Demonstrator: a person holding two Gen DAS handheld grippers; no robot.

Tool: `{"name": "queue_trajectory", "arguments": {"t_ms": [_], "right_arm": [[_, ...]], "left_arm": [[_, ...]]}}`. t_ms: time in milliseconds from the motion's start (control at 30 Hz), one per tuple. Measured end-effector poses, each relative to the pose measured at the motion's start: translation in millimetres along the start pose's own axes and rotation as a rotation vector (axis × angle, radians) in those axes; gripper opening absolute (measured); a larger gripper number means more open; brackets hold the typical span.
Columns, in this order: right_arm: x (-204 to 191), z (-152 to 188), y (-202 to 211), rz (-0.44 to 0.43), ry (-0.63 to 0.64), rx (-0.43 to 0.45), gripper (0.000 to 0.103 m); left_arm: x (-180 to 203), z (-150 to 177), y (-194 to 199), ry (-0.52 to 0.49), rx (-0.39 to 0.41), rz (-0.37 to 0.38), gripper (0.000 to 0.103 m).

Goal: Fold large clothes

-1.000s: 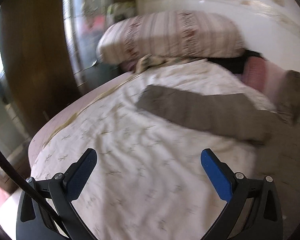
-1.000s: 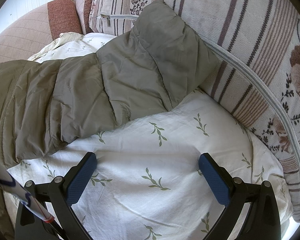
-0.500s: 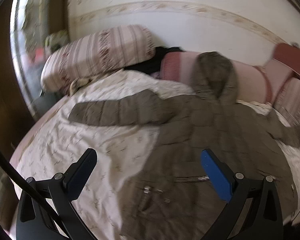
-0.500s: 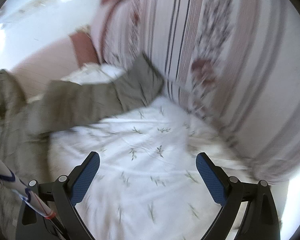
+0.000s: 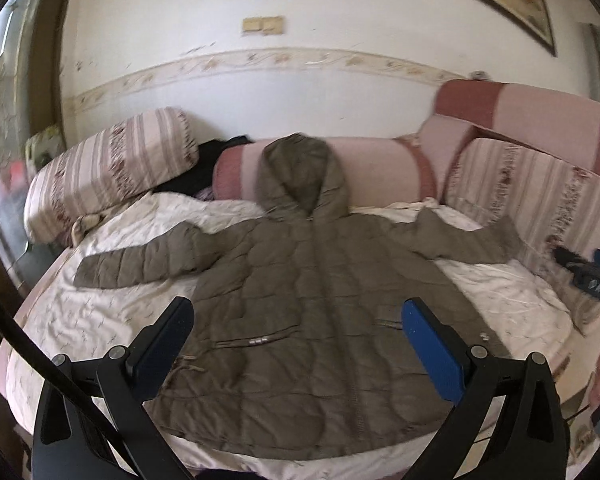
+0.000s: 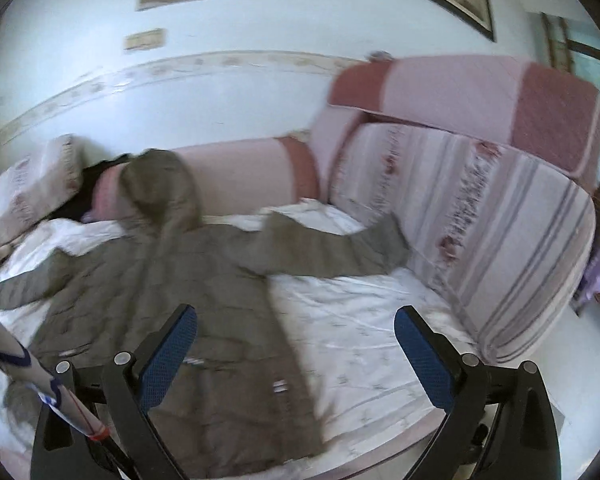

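An olive quilted hooded jacket (image 5: 300, 288) lies spread flat on the white bed sheet (image 5: 100, 312), both sleeves stretched out and the hood (image 5: 300, 176) resting against a pink bolster. In the right wrist view the same jacket (image 6: 172, 304) fills the left half, its right sleeve (image 6: 332, 256) reaching the striped cushion. My left gripper (image 5: 298, 340) hovers open above the jacket's lower hem, nothing between its fingers. My right gripper (image 6: 296, 352) is open too, held over the jacket's right edge and the bare sheet (image 6: 360, 320). A dark blurred shape at the far right edge of the left wrist view (image 5: 592, 276) may be the right gripper.
A striped pillow (image 5: 112, 168) lies at the bed's back left. A pink bolster (image 5: 380, 172) and striped cushions (image 6: 480, 232) line the back and right side. Dark clothing (image 5: 204, 164) sits behind the hood. The bed's front edge (image 5: 260, 468) is near me.
Both cameras have pulled back and swung from close views of one sleeve each to a wide view of the whole jacket. Both grippers stayed open.
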State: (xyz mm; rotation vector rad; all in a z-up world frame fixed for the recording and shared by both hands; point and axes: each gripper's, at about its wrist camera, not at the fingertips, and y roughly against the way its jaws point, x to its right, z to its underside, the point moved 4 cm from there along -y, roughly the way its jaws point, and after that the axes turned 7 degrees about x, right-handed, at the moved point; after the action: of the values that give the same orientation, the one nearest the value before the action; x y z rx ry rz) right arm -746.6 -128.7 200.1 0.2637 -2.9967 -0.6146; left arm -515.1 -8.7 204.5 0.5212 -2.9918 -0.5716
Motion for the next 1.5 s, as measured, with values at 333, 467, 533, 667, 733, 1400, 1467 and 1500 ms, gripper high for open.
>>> {"name": "queue_trajectory", "arguments": {"t_ms": [333, 467, 533, 667, 733, 1400, 1467, 1500], "right_arm": [[-55, 16, 43, -0.122, 0.085, 0.016, 0.101], [-56, 19, 49, -0.117, 0.085, 0.018, 0.101], [-56, 20, 50, -0.112, 0.089, 0.013, 0.101], [-55, 22, 57, -0.110, 0.085, 0.021, 0.101], [-55, 22, 61, -0.108, 0.088, 0.026, 0.101], [-59, 15, 90, -0.151, 0.095, 0.081, 0.102], [-58, 14, 91, -0.158, 0.090, 0.083, 0.102], [-58, 13, 91, -0.160, 0.090, 0.086, 0.102]], "left_arm": [[31, 0, 27, -0.038, 0.030, 0.027, 0.103], [29, 1, 32, -0.026, 0.027, 0.022, 0.103], [26, 2, 34, -0.015, 0.021, 0.022, 0.103], [19, 0, 38, 0.004, 0.016, 0.023, 0.103], [18, -1, 41, 0.008, 0.018, 0.020, 0.103], [21, -17, 79, -0.025, 0.094, -0.031, 0.103], [22, -18, 80, -0.031, 0.098, -0.039, 0.103], [22, -19, 80, -0.034, 0.098, -0.043, 0.103]]}}
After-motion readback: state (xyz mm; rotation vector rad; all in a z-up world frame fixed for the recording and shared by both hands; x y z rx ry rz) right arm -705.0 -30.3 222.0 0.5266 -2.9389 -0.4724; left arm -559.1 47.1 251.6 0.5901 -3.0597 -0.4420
